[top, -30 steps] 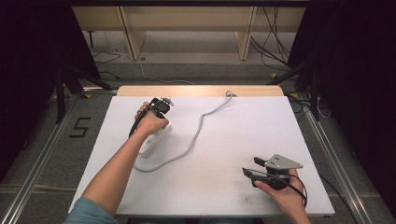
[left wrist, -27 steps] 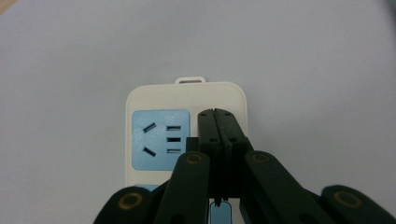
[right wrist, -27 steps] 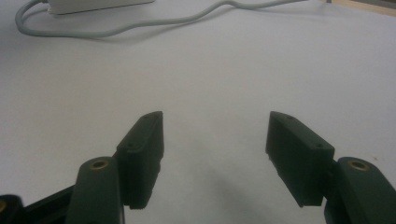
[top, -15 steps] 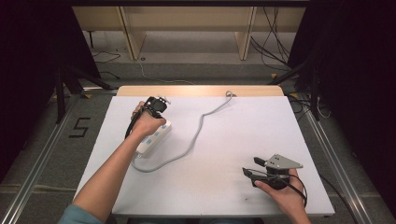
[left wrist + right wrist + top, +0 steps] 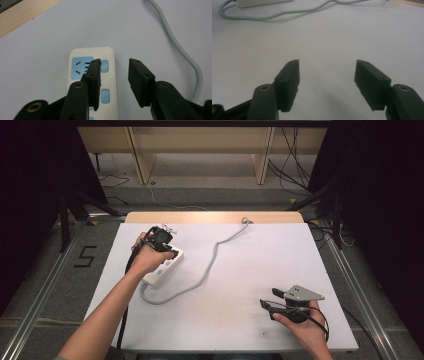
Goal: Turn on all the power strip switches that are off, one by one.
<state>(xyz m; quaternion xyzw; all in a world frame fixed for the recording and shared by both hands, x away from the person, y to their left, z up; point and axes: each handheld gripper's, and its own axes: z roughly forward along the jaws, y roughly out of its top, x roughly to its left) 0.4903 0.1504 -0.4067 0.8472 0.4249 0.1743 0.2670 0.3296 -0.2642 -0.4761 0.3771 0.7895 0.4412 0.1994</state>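
A white power strip [image 5: 161, 271] with blue sockets and switches lies at the table's left, and its grey cable [image 5: 215, 255] curves off to the far edge. My left gripper [image 5: 169, 251] hovers just over the strip's far end. In the left gripper view its jaws have just been opening and stand apart above the power strip [image 5: 110, 53], pressing on nothing, with the cable [image 5: 175, 42] at the right. My right gripper [image 5: 270, 299] rests near the front right corner. It stands open [image 5: 327, 67] over bare table, with nothing between its jaws.
The white tabletop [image 5: 260, 255] ends in a wooden strip [image 5: 200, 217] at the far side, where the cable's end [image 5: 245, 220] lies. The cable [image 5: 287, 11] loops across the middle-left. Metal rails, loose cables and shelving stand beyond the table.
My left hand has shifted a little to the left over the strip, uncovering more of it, and its jaws have opened. The right hand has kept still.
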